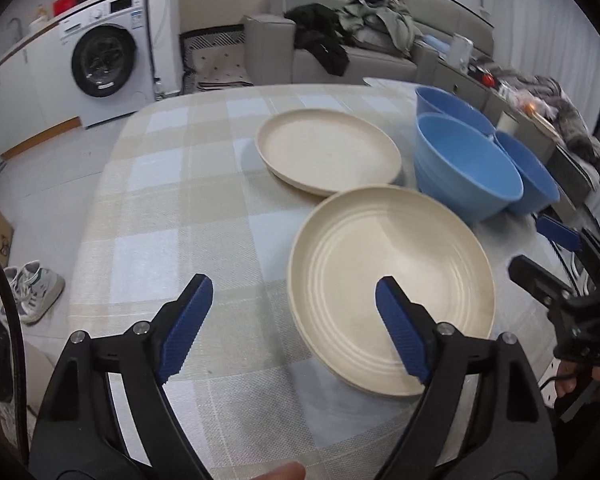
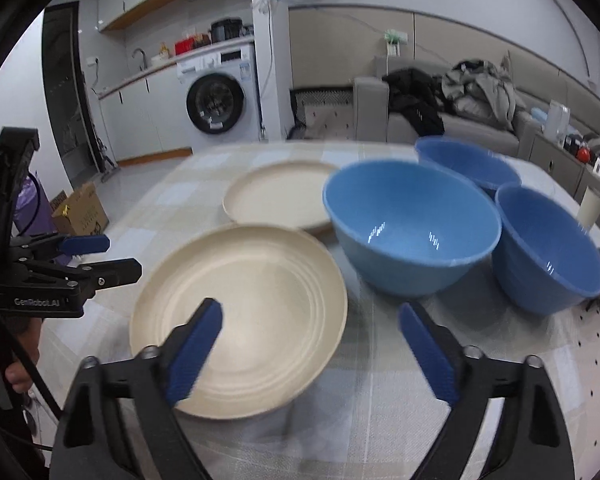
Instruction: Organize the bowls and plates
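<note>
Wide L claw (image 1: 294, 332) over near plate (image 1: 392, 280) rim.

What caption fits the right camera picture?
Open right gripper hovers over near cream plate, three blue bowls beside.

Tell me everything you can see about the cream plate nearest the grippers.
The near plate is round, cream-coloured, matte, probably plastic, with a raised rim and concentric ridges inside. It is empty and lies right way up on the checked tablecloth. Its far edge seems to overlap the rim of the far plates, with the light blue bowl just beyond; contact is unclear. The open left gripper hovers above its near edge, not gripping it.
</note>
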`<state>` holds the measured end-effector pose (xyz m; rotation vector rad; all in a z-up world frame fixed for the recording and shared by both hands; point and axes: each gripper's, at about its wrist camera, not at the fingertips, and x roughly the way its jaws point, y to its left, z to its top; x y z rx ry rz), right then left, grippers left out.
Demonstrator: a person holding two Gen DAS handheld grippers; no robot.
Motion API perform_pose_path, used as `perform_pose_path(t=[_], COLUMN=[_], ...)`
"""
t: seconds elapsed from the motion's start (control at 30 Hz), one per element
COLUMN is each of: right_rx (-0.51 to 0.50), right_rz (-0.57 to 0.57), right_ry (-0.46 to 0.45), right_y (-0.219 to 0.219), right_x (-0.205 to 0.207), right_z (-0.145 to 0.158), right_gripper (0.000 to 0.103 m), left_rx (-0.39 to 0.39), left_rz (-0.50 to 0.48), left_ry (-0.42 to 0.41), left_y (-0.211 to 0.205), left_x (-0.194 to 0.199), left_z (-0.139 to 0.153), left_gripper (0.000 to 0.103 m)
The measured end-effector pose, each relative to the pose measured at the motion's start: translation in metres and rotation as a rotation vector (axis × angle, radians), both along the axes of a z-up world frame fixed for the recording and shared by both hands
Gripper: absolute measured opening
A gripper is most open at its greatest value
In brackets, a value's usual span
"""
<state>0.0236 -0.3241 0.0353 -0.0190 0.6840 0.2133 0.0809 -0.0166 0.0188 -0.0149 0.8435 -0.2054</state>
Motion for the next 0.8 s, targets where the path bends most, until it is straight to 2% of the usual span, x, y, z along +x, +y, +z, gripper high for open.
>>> perform_pose_path(t=[0.07, 0.1, 0.2, 0.33, 0.5, 0.7, 0.8], right_rx=[-0.005, -0.006, 0.016, 0.093, 0.183, 0.332, 0.351], right_rz=[0.007, 0.010, 0.026, 0.047, 0.070, 0.091, 0.098], right_ry=[-0.035, -0.055, -0.099, -0.157, -0.214, -0.221, -0.219], right_y=[-0.002, -0.003, -0.009, -0.024, -0.042, -0.066, -0.074], right_x=[-0.003, -0.004, -0.007, -0.009, -0.004, 0.015, 0.030], right_z=[0.012, 0.019, 0.037, 0.064, 0.101, 0.134, 0.148], right_gripper=[0.100, 0.101, 0.102, 0.102, 0.102, 0.102, 0.102], left_rx=[-0.013, -0.025, -0.060, -0.098, -0.095, -0.099, -0.085], left_rz=[0.017, 0.023, 0.036, 0.052, 0.082, 0.110, 0.124], left_ry=[-0.027, -0.050, -0.099, -0.132, -0.153, -0.153, -0.151], left_y=[0.004, 0.006, 0.011, 0.018, 0.022, 0.022, 0.019], left_x=[-0.003, -0.005, -0.014, -0.022, -0.019, -0.007, 0.003], left_z=[0.011, 0.018, 0.035, 0.056, 0.077, 0.093, 0.098], left_gripper=[0.092, 0.103, 0.102, 0.102, 0.102, 0.102, 0.102])
